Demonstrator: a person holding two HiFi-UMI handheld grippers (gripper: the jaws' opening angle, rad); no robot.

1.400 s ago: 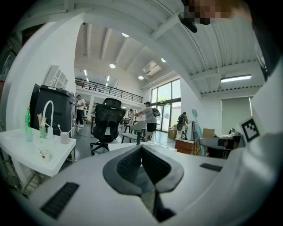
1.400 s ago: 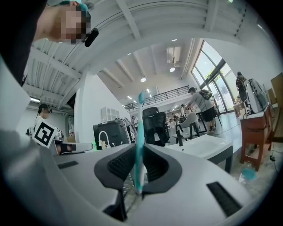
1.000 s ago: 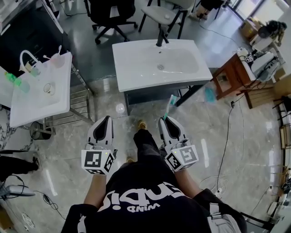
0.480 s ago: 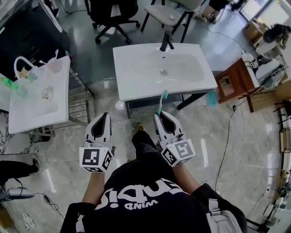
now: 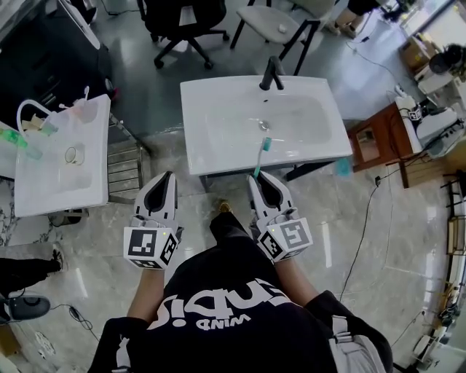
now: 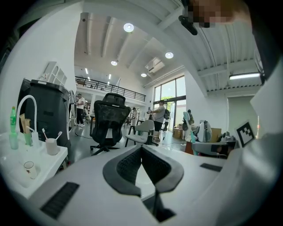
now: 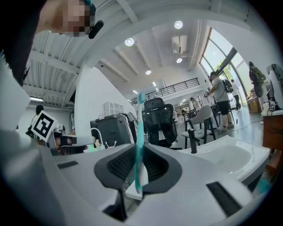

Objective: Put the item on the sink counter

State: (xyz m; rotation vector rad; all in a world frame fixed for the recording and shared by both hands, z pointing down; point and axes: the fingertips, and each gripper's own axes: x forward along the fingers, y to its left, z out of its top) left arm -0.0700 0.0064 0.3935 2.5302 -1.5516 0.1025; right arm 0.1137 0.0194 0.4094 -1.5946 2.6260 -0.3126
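A teal and white toothbrush (image 5: 261,154) stands upright out of my right gripper (image 5: 261,180), whose jaws are shut on its handle (image 7: 139,145). Its head reaches over the front edge of the white sink counter (image 5: 211,149), which has a basin and a black tap (image 5: 271,73). My left gripper (image 5: 167,178) is level with the right one, short of the counter's front left corner. Its jaws are shut with nothing between them, as the left gripper view (image 6: 141,148) shows.
A second white sink (image 5: 51,167) at the left carries a cup (image 5: 70,154), bottles and a curved tap. A wooden stand (image 5: 375,138) is right of the counter. Black office chairs (image 5: 182,22) are behind it. The floor is glossy stone tile.
The person has stepped closer to the sink counter. Both grippers have come forward, and the toothbrush head now overlaps the counter's front edge.
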